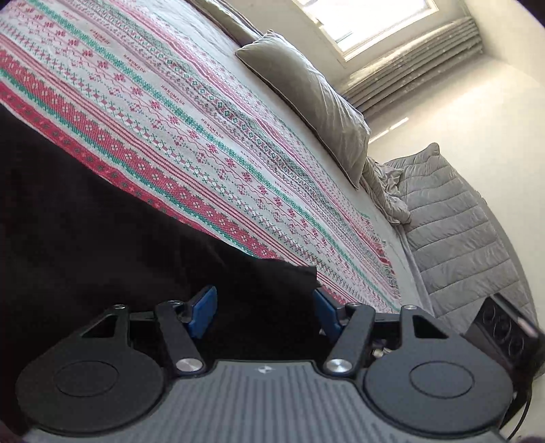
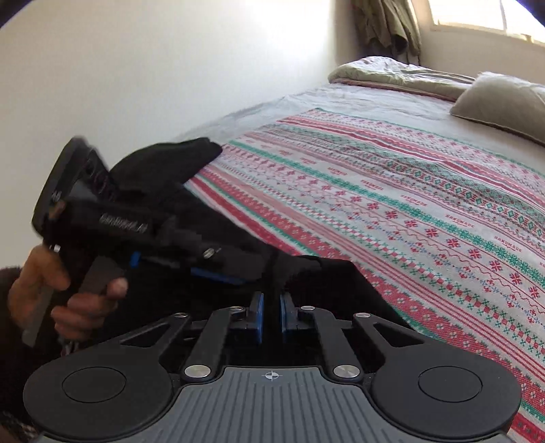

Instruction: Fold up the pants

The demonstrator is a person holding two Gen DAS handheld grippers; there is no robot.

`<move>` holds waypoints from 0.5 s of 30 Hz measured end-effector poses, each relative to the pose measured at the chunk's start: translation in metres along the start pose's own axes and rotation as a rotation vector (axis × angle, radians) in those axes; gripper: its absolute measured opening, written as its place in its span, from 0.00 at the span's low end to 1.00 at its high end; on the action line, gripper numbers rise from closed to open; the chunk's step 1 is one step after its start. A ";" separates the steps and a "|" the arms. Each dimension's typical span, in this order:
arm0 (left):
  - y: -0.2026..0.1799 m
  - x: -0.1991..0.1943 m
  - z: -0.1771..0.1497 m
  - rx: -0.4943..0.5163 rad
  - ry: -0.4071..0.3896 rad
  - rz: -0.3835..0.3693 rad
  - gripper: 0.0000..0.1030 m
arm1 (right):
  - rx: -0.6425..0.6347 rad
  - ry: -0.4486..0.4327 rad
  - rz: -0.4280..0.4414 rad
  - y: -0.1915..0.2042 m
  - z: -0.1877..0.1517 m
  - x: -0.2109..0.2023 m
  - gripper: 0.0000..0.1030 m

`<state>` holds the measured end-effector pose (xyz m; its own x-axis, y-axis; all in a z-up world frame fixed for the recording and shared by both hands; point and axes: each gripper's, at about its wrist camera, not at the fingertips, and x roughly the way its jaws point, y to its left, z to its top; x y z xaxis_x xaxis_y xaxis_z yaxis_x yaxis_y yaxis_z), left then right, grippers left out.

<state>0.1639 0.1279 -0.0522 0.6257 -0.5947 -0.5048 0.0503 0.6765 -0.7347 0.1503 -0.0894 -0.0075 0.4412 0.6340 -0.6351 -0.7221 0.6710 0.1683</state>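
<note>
Black pants [image 1: 102,221] lie on a bed with a red, green and white patterned blanket [image 1: 204,119]. In the left wrist view my left gripper [image 1: 264,306] has its blue pads wide apart, with a corner of the black cloth lying between them. In the right wrist view my right gripper [image 2: 270,315] has its blue pads nearly together, and black cloth [image 2: 323,276] covers their tips. The left gripper [image 2: 218,272] shows there too, held by a hand [image 2: 61,293], over the pants [image 2: 163,163].
Grey pillows [image 1: 313,95] lie at the head of the bed under a window [image 1: 361,24]. A grey quilted cover [image 1: 453,231] lies beside the bed. A white wall [image 2: 153,61] runs along the far side. The blanket also shows in the right wrist view [image 2: 408,204].
</note>
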 end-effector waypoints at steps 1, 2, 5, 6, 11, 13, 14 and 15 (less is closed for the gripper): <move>0.001 0.002 0.000 -0.014 0.004 -0.004 0.74 | -0.033 0.015 -0.015 0.010 -0.004 0.002 0.07; 0.001 0.004 0.000 -0.024 0.007 -0.002 0.72 | -0.053 0.030 -0.029 0.017 -0.007 0.004 0.07; 0.000 0.013 -0.002 -0.037 0.024 0.019 0.50 | -0.070 0.059 -0.063 0.025 -0.017 0.013 0.07; 0.000 0.016 -0.003 -0.038 0.029 0.032 0.34 | -0.061 0.064 -0.066 0.024 -0.018 0.015 0.07; -0.007 0.015 -0.006 0.002 0.024 0.054 0.26 | 0.059 0.019 -0.043 0.007 -0.017 0.007 0.34; -0.007 0.014 -0.005 0.004 0.026 0.054 0.27 | 0.138 -0.031 -0.017 -0.006 -0.015 -0.001 0.63; -0.005 0.013 -0.005 -0.007 0.026 0.054 0.30 | 0.175 -0.056 -0.002 -0.012 -0.013 -0.004 0.65; -0.002 0.012 -0.004 -0.021 0.021 0.052 0.35 | 0.213 -0.071 0.014 -0.020 -0.012 -0.005 0.65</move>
<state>0.1681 0.1174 -0.0582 0.6105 -0.5682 -0.5518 0.0017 0.6976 -0.7165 0.1558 -0.1104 -0.0164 0.4734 0.6646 -0.5781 -0.6032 0.7229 0.3370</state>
